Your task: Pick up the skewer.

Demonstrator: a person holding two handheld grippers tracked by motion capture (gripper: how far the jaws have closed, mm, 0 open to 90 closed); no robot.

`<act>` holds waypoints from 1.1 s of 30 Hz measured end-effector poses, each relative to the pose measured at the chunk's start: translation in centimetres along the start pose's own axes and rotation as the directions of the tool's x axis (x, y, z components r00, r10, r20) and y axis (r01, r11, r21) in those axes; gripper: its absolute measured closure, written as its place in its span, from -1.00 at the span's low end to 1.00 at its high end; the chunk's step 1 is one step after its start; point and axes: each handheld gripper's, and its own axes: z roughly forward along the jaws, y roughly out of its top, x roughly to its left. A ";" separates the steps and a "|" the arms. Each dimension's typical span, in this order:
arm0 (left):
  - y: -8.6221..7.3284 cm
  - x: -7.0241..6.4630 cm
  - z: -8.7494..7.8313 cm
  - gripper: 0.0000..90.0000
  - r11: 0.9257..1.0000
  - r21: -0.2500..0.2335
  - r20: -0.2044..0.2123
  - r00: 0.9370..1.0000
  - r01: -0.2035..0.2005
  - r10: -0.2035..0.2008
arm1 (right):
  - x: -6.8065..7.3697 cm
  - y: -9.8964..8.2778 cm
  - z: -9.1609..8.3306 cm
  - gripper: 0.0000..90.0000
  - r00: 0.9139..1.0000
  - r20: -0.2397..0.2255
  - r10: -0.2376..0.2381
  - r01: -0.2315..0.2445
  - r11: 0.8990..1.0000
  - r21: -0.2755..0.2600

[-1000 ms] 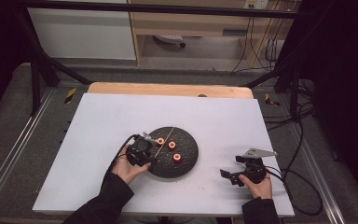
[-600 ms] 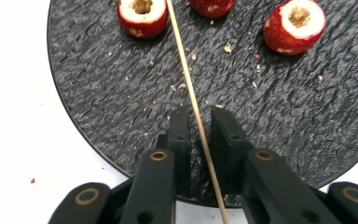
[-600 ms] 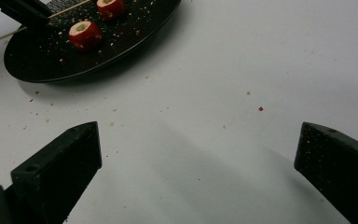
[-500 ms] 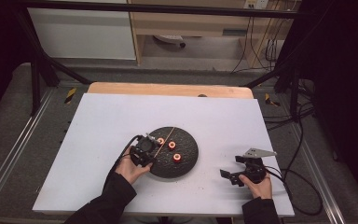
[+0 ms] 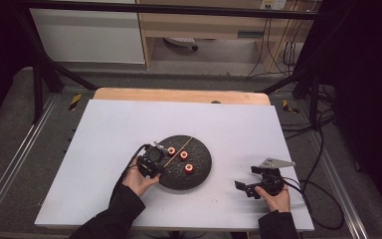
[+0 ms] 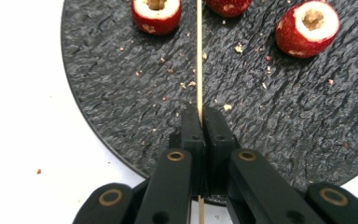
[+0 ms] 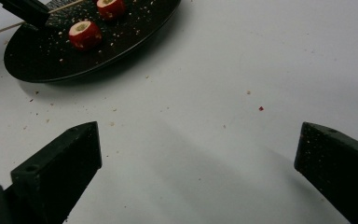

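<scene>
A: Near edge first. Left gripper [image 6: 199, 122] sat at the rim of the black plate [image 6: 98, 93], jaws having just closed, pinched tight on the thin wooden skewer [image 6: 199, 51]. Stick ran straight out from between the pads across the plate.

B: And the right gripper [image 7: 198, 154]?

A: Jaws stood wide apart, nothing between them, resting over bare table well clear of the plate.

B: How did the skewer look to handle?

A: My guess: very light, stiff but snappable, and smooth enough to swivel between the pads. Hold was near 1 end, which I judged sound for steering the tip; a hold nearer the middle would bend it less.

B: Fruit?

A: 3 red cored pieces [image 5: 188, 168] on the plate, pale hollow centres. Likely soft, bruisable, apt to roll on their round sides. 1 [image 6: 156, 14] lay just left of the stick, 1 [image 6: 310, 25] off to the right.

B: Surface?

A: Plate rough, slate-like, crumbed. White table [image 5: 129, 124] under it, speckled with bits.

B: Beyond?

A: Wooden strip along the far table edge, dark frame legs, grey floor, cables [image 5: 323, 149] at right, pale cabinet [image 5: 87, 35] behind.
</scene>
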 end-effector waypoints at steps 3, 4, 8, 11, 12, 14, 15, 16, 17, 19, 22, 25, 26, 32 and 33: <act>-0.4 0.3 -0.6 0.96 0.999 -0.030 0.002 1.000 -0.017 0.017 | 0.0 0.0 0.0 -0.97 1.000 0.004 -0.007 0.007 1.000 0.001; -0.6 0.4 -0.8 0.96 0.999 -0.043 0.006 1.000 -0.021 0.021 | 0.0 0.0 0.0 -0.97 1.000 0.006 -0.006 0.006 1.000 0.004; -1.6 1.1 -1.6 0.96 0.995 -0.098 0.024 0.999 -0.030 0.032 | 0.0 0.0 0.0 -0.97 1.000 0.008 -0.004 0.004 1.000 0.005; -2.5 1.7 -2.2 0.96 0.989 -0.146 0.051 0.998 -0.027 0.035 | 0.0 -0.1 0.1 -0.97 1.000 0.008 -0.004 0.004 1.000 0.006; -2.8 1.8 -2.4 0.96 0.986 -0.163 0.057 0.998 -0.032 0.042 | 0.0 -0.1 0.1 -0.97 1.000 0.008 -0.002 0.002 1.000 0.010; -3.4 2.2 -2.8 0.96 0.980 -0.196 0.070 0.997 -0.021 0.035 | 0.0 -0.1 0.1 -0.97 1.000 0.010 -0.001 0.001 1.000 0.015; -3.8 2.3 -2.9 0.96 0.977 -0.212 0.079 0.996 -0.022 0.039 | 0.0 -0.1 0.1 -0.97 1.000 0.009 -0.001 0.001 1.000 0.016; -4.2 2.5 -3.1 0.96 0.974 -0.226 0.086 0.996 -0.014 0.035 | 0.0 -0.1 0.1 -0.97 1.000 0.007 0.001 -0.001 1.000 0.014; -4.5 2.6 -3.2 0.96 0.972 -0.236 0.086 0.995 -0.018 0.040 | 0.0 -0.1 0.2 -0.97 1.000 0.007 0.002 -0.002 1.000 0.013; -5.2 2.9 -3.4 0.96 0.966 -0.258 0.087 0.995 -0.019 0.043 | 0.0 -0.1 0.2 -0.97 1.000 0.006 0.003 -0.003 1.000 0.013; -6.2 3.4 -3.8 0.96 0.956 -0.294 0.103 0.994 -0.007 0.039 | 0.0 -0.1 0.2 -0.97 1.000 0.009 0.004 -0.004 1.000 0.012; -7.1 3.7 -4.1 0.96 0.946 -0.324 0.105 0.993 -0.012 0.049 | 0.1 -0.1 0.2 -0.97 1.000 0.010 0.008 -0.008 1.000 0.010; -7.5 3.8 -4.2 0.96 0.943 -0.332 0.102 0.993 -0.014 0.051 | 0.1 0.0 0.2 -0.97 1.000 0.013 0.016 -0.016 1.000 0.010; -9.4 4.3 -4.1 0.96 0.932 -0.364 0.123 0.991 0.000 0.049 | 0.1 0.1 0.4 -0.96 1.000 0.014 0.028 -0.028 1.000 -0.002; -9.7 4.3 -4.1 0.96 0.931 -0.366 0.124 0.991 -0.005 0.054 | 0.2 0.3 0.5 -0.97 0.999 0.017 0.028 -0.029 1.000 0.010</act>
